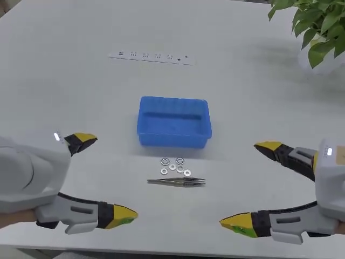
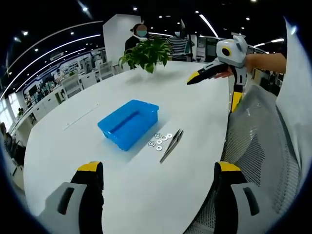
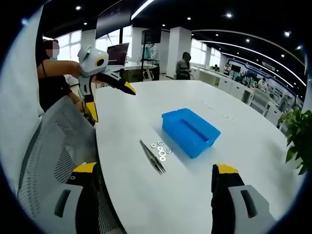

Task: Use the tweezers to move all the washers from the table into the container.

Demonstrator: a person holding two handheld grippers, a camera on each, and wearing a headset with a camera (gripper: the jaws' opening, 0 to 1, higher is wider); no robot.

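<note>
Several small metal washers (image 1: 173,166) lie in a cluster on the white table, just in front of the blue container (image 1: 173,122). Metal tweezers (image 1: 177,182) lie flat right below the washers. My left gripper (image 1: 107,177) hovers at the near left, open and empty. At the near right my right gripper (image 1: 253,184) is open too, with nothing between its yellow-tipped jaws. In the left gripper view the washers (image 2: 160,141), tweezers (image 2: 171,145) and container (image 2: 128,122) sit ahead. The right gripper view has the washers (image 3: 161,148), tweezers (image 3: 151,157) and container (image 3: 190,130) ahead.
A white power strip (image 1: 152,56) lies at the far side of the table. A potted plant (image 1: 315,24) stands at the far right. A mesh chair back (image 3: 58,146) is close to the table's near edge. People stand in the background.
</note>
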